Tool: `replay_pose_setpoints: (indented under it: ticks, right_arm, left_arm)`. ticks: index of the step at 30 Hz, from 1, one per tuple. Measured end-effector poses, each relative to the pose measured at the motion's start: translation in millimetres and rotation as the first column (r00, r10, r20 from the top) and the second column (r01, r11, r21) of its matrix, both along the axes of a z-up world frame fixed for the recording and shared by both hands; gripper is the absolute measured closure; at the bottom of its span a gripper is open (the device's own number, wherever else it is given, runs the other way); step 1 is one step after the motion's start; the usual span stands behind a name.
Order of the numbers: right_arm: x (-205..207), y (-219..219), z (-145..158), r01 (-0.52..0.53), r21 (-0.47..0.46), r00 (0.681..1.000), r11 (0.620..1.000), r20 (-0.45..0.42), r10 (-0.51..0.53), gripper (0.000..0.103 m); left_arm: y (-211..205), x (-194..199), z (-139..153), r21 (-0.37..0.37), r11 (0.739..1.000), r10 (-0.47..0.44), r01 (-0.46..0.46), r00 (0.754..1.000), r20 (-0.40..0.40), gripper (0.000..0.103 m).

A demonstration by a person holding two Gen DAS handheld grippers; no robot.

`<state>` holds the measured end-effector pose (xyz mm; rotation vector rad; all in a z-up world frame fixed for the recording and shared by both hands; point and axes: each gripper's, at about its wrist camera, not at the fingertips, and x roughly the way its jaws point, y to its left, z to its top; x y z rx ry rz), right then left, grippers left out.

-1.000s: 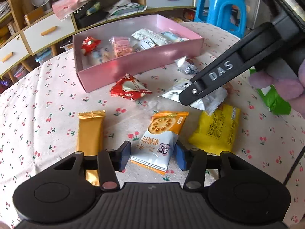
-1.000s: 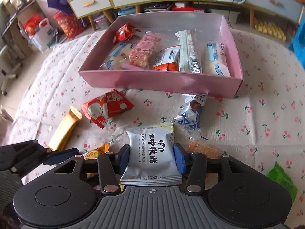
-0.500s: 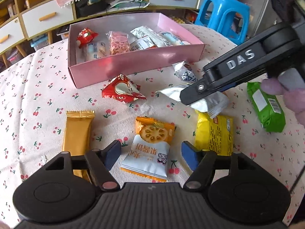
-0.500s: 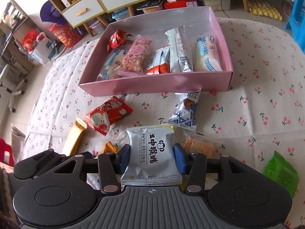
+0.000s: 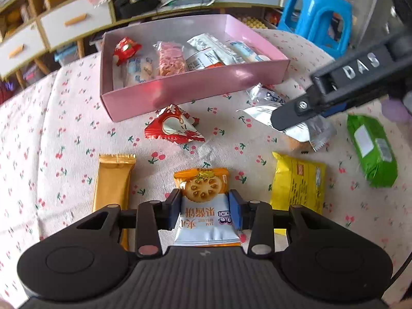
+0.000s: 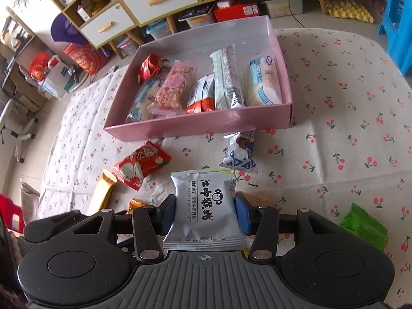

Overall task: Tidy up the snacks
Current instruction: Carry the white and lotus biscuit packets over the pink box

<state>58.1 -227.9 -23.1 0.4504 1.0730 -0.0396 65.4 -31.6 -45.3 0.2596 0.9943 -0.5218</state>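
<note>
A pink box [image 5: 195,87] [image 6: 200,126] holds several snack packs. My left gripper [image 5: 206,209] is shut on an orange and white jam biscuit pack [image 5: 204,206], held low over the cherry-print tablecloth. My right gripper [image 6: 206,212] is shut on a silver-white snack pack [image 6: 206,206] and holds it above the table; it also shows at the right of the left wrist view [image 5: 303,126]. Loose on the cloth lie a red triangular pack [image 5: 172,128] [image 6: 141,164], a gold bar [image 5: 113,180], a yellow pack [image 5: 298,185], a green pack [image 5: 370,149] [image 6: 363,226] and a blue-white pack [image 6: 240,154].
Cabinets with drawers [image 6: 152,5] stand behind the table. A blue plastic stool [image 5: 316,18] stands at the back right. The round table's edge curves away on the left [image 6: 59,118].
My left gripper opened wide half a second ago, then closed on the jam biscuit pack. My right gripper has risen with the silver pack and sits higher above the table.
</note>
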Motion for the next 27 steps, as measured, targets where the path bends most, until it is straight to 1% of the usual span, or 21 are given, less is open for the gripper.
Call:
replay_pose_setpoints:
  ticks: [4,8,12,17,23,25,27]
  right_arm:
    - [-3,-5,5,0.025,0.040,1.000,0.999,0.012,-0.026,0.056]
    - [-4,-7,12,0.040,0.064,0.999,0.997,0.030,-0.042,0.056]
    - [-5,-8,18,0.055,0.078,0.997,0.995,0.052,-0.059,0.056]
    - [-3,-12,22,0.079,0.092,0.994,0.993,0.063,-0.085,0.056]
    - [-4,-20,28,0.114,0.095,0.989,0.989,0.079,-0.121,0.056]
    - [-3,-22,28,0.128,0.099,0.988,0.987,0.079,-0.136,0.056]
    - [1,-24,27,0.137,0.104,0.987,0.985,0.069,-0.144,0.056]
  left_arm:
    - [3,2,8,-0.042,0.998,0.050,-0.051,0.999,-0.020,0.067]
    - [4,3,18,-0.079,0.994,0.071,-0.072,0.997,-0.020,0.067]
    - [3,4,27,-0.112,0.990,0.080,-0.080,0.997,-0.006,0.067]
    - [0,5,37,-0.136,0.987,0.086,-0.082,0.996,0.020,0.067]
    - [2,12,45,-0.173,0.979,0.118,-0.110,0.992,0.038,0.067]
    - [5,14,48,-0.188,0.975,0.131,-0.121,0.990,0.044,0.067]
    - [5,18,52,-0.187,0.975,0.131,-0.117,0.989,0.067,0.067]
